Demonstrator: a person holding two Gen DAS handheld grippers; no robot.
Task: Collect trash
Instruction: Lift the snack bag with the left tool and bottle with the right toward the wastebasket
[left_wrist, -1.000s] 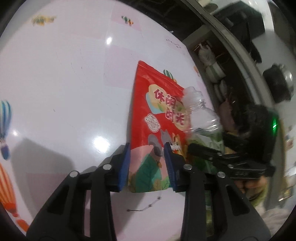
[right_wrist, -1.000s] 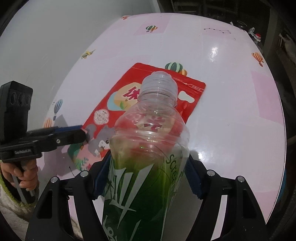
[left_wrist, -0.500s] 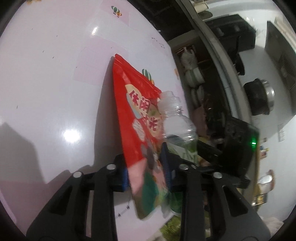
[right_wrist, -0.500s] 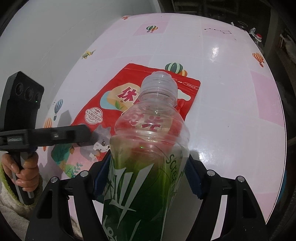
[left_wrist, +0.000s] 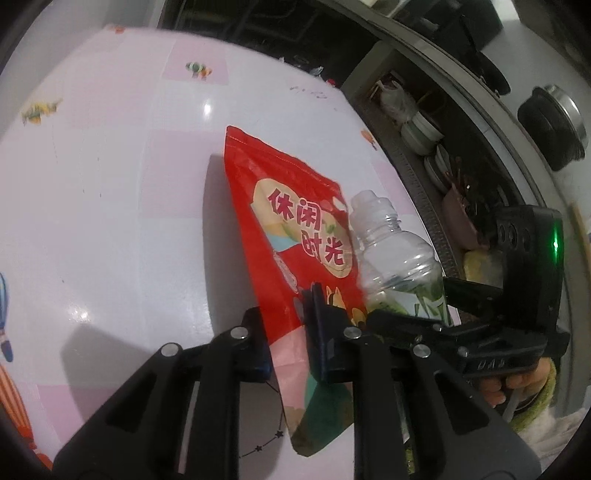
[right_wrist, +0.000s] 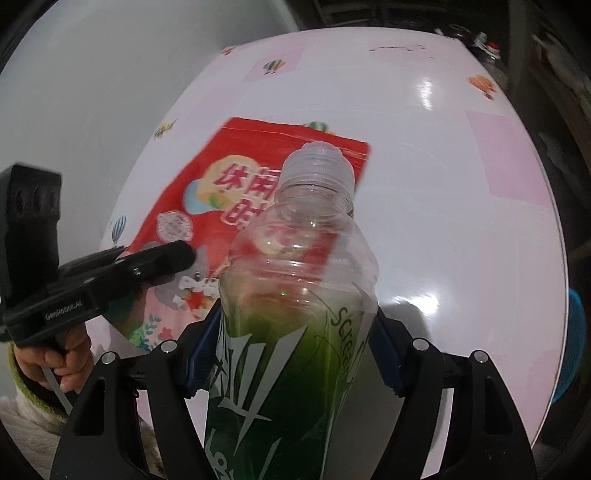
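Above the pink table (left_wrist: 110, 221), the red snack pouch (left_wrist: 295, 229) is being pinched near its lower end by the left gripper (left_wrist: 286, 332), whose jaws have just been closing onto it, a grip being shown squarely only by the left wrist view. From the right wrist view, the clear bottle (right_wrist: 303, 295) with its green label is being clamped between the widely spread jaws of the right gripper (right_wrist: 295, 354), and the pouch's right part is being hidden behind it. Its base is being cut off by the frame edge.
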